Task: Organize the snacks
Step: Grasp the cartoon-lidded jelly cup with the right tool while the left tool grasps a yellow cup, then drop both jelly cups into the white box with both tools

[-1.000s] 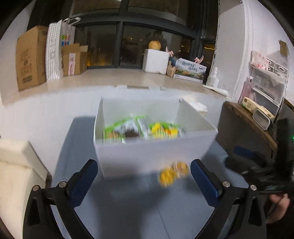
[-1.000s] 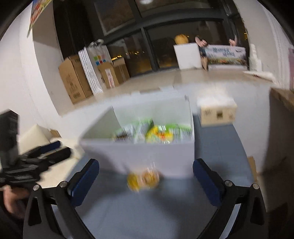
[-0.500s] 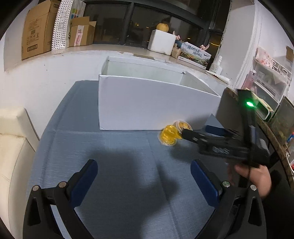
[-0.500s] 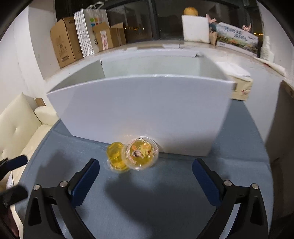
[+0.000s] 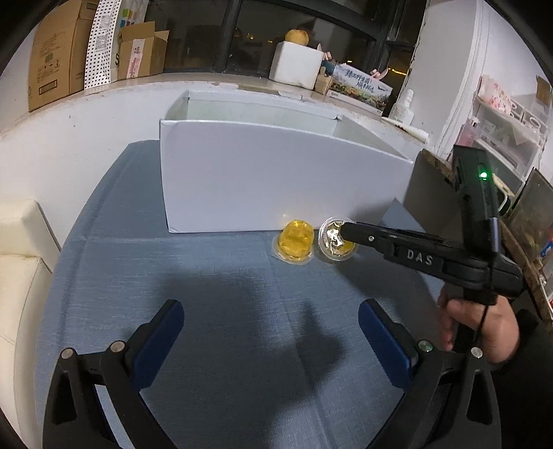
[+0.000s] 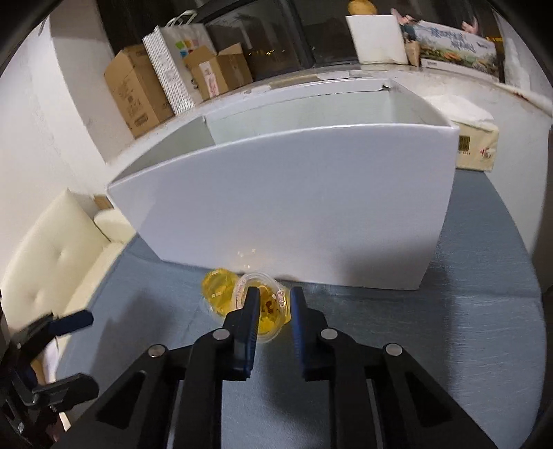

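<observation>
Right tongs (image 6: pixel 273 304), just closed, clamp the jelly cup (image 6: pixel 268 311) tipped sideways.

Background only: ledge (image 5: pixel 193 77) along a dark window (image 5: pixel 204 32) holds cardboard boxes (image 5: pixel 52 51), a dotted paper bag (image 5: pixel 100 41), a white foam box (image 5: pixel 297 64) with a round yellowish fruit (image 5: pixel 296 36) on top, and a printed carton (image 5: pixel 359 86). Cream sofa (image 5: pixel 17 262) left of the blue tablecloth (image 5: pixel 214 311). Clear drawers (image 5: pixel 504 121) on the right; tan carton (image 6: pixel 475 146) sits behind on the cloth.
</observation>
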Available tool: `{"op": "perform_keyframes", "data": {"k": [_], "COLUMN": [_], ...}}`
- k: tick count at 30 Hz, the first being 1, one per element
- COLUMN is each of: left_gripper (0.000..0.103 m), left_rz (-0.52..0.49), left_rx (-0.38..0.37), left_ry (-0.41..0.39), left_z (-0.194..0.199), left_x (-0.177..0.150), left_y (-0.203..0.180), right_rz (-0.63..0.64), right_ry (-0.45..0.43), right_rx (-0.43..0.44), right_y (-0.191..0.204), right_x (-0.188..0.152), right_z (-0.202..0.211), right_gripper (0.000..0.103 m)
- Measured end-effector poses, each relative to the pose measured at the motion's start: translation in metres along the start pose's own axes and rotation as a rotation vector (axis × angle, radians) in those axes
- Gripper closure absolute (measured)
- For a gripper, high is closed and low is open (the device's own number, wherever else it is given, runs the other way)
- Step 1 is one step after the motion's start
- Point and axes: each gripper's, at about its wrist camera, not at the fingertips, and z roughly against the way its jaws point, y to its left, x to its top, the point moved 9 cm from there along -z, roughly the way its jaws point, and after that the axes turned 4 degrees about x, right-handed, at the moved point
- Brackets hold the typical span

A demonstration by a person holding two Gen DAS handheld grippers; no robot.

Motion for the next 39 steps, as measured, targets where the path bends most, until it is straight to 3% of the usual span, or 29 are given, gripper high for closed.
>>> {"op": "perform_keyframes", "data": {"k": [1,3,4,5,6,13,15,16,22,30,37,38,39], "left_gripper": [0.000,0.000,0.000,0.000,0.000,0.000,0.000,0.000,0.000,0.000,0.001,0.003,0.015], "left_rz": [0.000,-0.002,-0.003,-0.001,0.002,0.018,0.014,0.012,-0.016,-0.055,-0.052,-0.054,-0.055], "left_rx": [-0.003,-0.008,-0.006,-0.005,-0.005,0.000,0.001,0.001,0.015,0.035,0.053,0.054,0.057], "left_ry": [0.002,0.005,0.005,0.005,0.004,0.011,0.016,0.019,0.032,0.034,0.040,0.042,0.042], "left_z": [-0.001,-0.001,-0.001,-0.001,-0.001,-0.003,-0.006,-0.007,-0.024,-0.067,-0.096,-0.098,-0.100], "left_x": [0.000,-0.001,-0.001,-0.001,0.000,-0.001,-0.002,-0.002,0.007,0.041,0.052,0.051,0.051], "left_y": [-0.001,-0.001,-0.001,0.000,0.000,0.004,0.004,0.003,-0.003,-0.035,-0.050,-0.048,-0.047], "right_rz": [0.014,0.040,0.043,0.047,0.054,0.082,0.073,0.063,0.019,-0.005,-0.041,-0.043,-0.047], "right_ry": [0.005,0.016,0.013,0.001,-0.005,0.030,0.026,0.027,-0.020,-0.153,-0.200,-0.202,-0.205], "right_rx": [-0.016,-0.076,-0.083,-0.076,-0.074,-0.111,-0.085,-0.088,-0.050,-0.064,-0.061,-0.062,-0.058], "right_y": [0.002,0.003,0.006,0.007,0.007,-0.001,-0.002,-0.005,-0.009,-0.013,-0.024,-0.026,-0.027], "right_x": [-0.001,-0.002,0.000,-0.001,0.000,0.008,0.009,0.009,0.008,-0.004,-0.009,-0.011,-0.011], "right_z": [-0.001,-0.004,-0.007,-0.005,-0.004,-0.022,-0.022,-0.021,0.003,0.082,0.112,0.115,0.115], "right_gripper": [0.083,0.064,0.038,0.023,0.022,0.023,0.049,0.052,0.052,0.052,0.052,0.052,0.052]}}
